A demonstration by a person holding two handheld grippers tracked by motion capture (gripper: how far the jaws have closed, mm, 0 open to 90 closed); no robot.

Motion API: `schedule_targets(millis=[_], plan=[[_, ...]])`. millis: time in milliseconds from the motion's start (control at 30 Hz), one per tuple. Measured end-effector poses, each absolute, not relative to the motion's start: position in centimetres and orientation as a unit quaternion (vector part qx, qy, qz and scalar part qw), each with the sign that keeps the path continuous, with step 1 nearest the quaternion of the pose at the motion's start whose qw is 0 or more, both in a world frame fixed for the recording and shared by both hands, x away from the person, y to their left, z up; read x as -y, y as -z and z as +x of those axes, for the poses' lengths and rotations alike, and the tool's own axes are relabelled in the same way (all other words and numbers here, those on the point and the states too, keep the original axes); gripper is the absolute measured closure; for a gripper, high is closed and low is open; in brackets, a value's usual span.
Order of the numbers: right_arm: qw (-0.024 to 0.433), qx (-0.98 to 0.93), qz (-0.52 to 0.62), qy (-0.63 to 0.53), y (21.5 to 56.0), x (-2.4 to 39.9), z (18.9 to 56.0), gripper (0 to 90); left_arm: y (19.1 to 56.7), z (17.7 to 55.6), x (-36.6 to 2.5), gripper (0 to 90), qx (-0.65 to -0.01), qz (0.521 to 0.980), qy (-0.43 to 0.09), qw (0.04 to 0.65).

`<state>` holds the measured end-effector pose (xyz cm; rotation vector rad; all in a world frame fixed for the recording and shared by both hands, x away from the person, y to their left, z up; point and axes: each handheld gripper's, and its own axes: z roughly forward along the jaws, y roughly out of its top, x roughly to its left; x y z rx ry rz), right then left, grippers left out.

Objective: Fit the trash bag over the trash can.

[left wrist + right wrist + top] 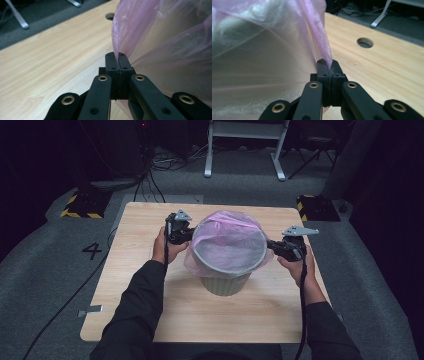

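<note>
A pale green ribbed bin (225, 284) stands in the middle of the wooden table (135, 285), lined with a thin pink plastic bag (227, 240) that drapes over its rim. My left gripper (192, 234) is at the bin's left side, jaws shut on the pink bag's edge (117, 47). At the right side my right gripper (271, 245) is likewise shut on the bag's edge (324, 50). Both pinch a fold of film at the fingertips. The bag's film is stretched between the two grippers over the bin's mouth.
The table has a round cable hole (365, 42) near its far edge. Grey floor surrounds it, with cables (150, 175), yellow-black blocks (82, 205) (317, 207) and a white table frame (245, 150) behind. A small metal piece (91, 310) lies by the table's left front corner.
</note>
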<state>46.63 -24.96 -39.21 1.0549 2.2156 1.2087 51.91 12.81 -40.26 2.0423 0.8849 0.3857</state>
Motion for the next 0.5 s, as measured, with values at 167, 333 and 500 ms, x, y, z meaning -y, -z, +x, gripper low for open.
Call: schedule_targets(millis=[167, 333, 500], plan=[[0.189, -0.796, 0.386, -0.427, 39.4, 24.7, 47.2, 89.7, 40.4, 52.6, -12.6, 89.6, -0.36, 0.823, -0.132, 0.419], [0.167, -0.798, 0.39, -0.427, 39.8, 24.7, 47.4, 89.7, 40.6, 52.9, -12.6, 89.4, -0.363, 0.83, -0.107, 0.409], [0.157, -0.8, 0.398, -0.42, 40.1, 24.6, 47.8, 89.7, 40.8, 53.2, -12.7, 88.2, -0.369, 0.833, -0.096, 0.402]])
